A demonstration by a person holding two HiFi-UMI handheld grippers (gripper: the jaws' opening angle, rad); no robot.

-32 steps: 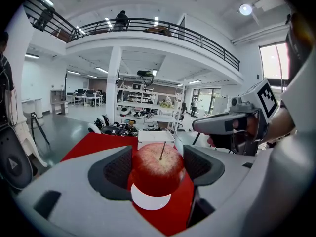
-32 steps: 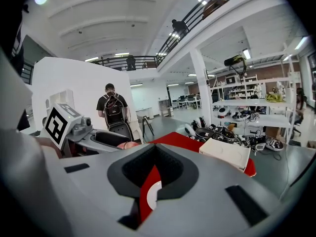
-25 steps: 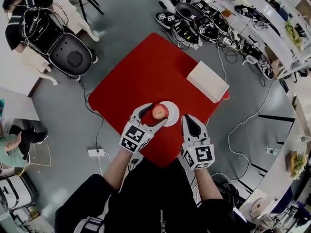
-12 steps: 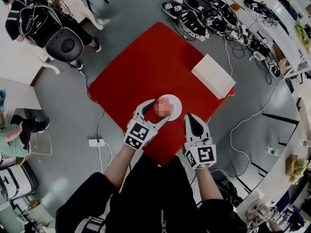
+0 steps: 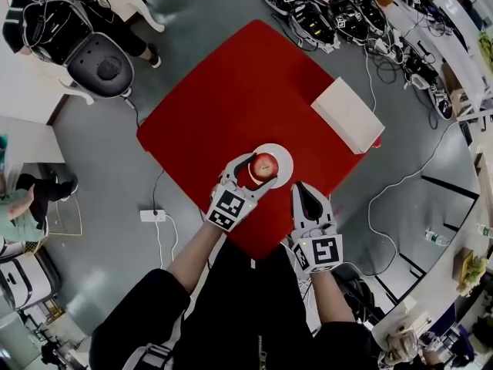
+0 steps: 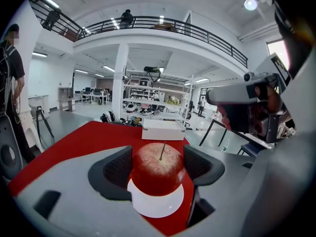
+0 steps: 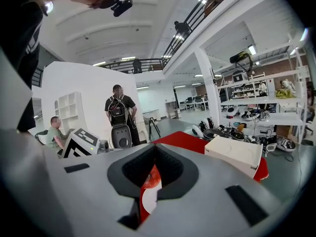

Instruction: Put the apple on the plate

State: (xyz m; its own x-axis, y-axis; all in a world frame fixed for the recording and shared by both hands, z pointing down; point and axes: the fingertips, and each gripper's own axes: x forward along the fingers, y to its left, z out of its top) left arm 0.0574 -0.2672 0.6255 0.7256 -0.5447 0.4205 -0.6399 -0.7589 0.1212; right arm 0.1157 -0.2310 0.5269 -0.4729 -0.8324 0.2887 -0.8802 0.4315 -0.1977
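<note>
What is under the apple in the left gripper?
The white plate, on the red table, lies directly under the apple, which the left gripper clamps between its jaws. The apple covers the plate's middle, so whether it touches the plate cannot be seen.

The red, speckled apple stands upright, stem up, gripped by the left gripper, directly over the round white plate
</note>
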